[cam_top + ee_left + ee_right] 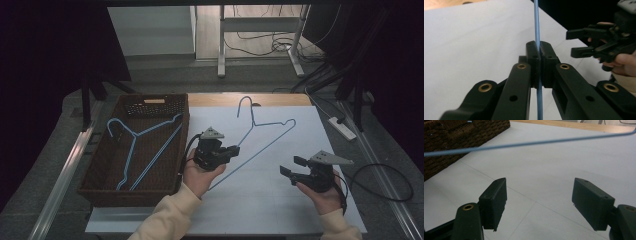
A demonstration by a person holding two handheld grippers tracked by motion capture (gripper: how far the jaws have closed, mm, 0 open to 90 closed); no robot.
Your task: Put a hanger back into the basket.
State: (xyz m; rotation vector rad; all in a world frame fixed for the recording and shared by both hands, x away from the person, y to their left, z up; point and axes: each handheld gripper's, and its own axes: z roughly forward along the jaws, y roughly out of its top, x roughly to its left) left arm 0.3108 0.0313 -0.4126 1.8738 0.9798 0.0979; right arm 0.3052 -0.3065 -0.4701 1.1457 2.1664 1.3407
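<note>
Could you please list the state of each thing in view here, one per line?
Left gripper: shut on the blue wire hanger on the sheet.
Right gripper: open, nothing between its jaws.
Blue wire hanger on the sheet: clamped by its long bar, one end raised off the white sheet.
Blue wire hanger in the basket: lying loose.
Brown wicker basket: upright, holding one hanger.
</note>
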